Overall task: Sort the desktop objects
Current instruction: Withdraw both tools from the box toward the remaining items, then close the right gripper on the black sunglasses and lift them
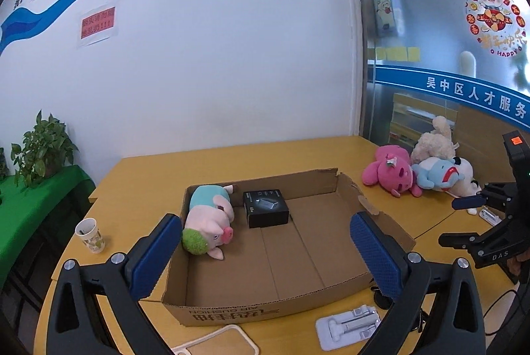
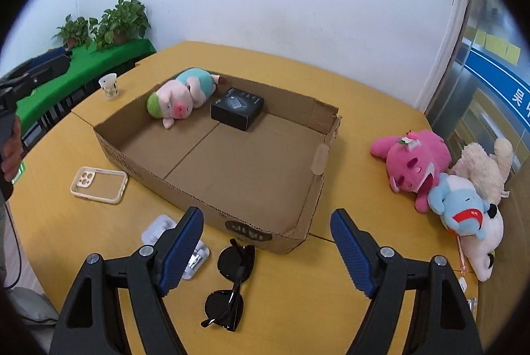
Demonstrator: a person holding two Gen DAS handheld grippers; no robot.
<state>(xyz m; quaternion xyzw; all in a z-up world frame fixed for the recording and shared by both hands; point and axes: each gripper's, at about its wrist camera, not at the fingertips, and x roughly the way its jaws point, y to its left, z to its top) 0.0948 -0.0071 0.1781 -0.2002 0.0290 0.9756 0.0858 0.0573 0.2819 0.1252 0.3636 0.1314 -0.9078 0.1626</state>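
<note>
- Cardboard box: an open, shallow tray on the yellow table. It already holds a pig plush and a black carton, both against the far wall. The rest of its floor is bare.
- Right gripper: jaws stand wide apart, nothing between them. It hovers over the near table edge, just short of the box's front wall.
- Sunglasses: folded, dark lenses, glossy black frame, lying on the table directly below and between the right gripper's fingers. Their long axis runs roughly along the gripper's line of sight, from near-left to far-right, so the fingers straddle it across the narrow way. Judgement: this is the nearest loose item and the right gripper is better placed for it; a straight descent should suffice, though the thin frame lies flat and may slip.
- Left gripper: jaws likewise wide apart and empty, held over the box's near wall.
- Remaining loose items: a phone case left of the box; a white plastic holder partly hidden behind the right gripper's left finger; a heap of plush toys well off to the right.
- Paper cup: stands upright beyond the box's left corner.
- Judgement: sorting is at an early stage, with most items outside the box.
</note>
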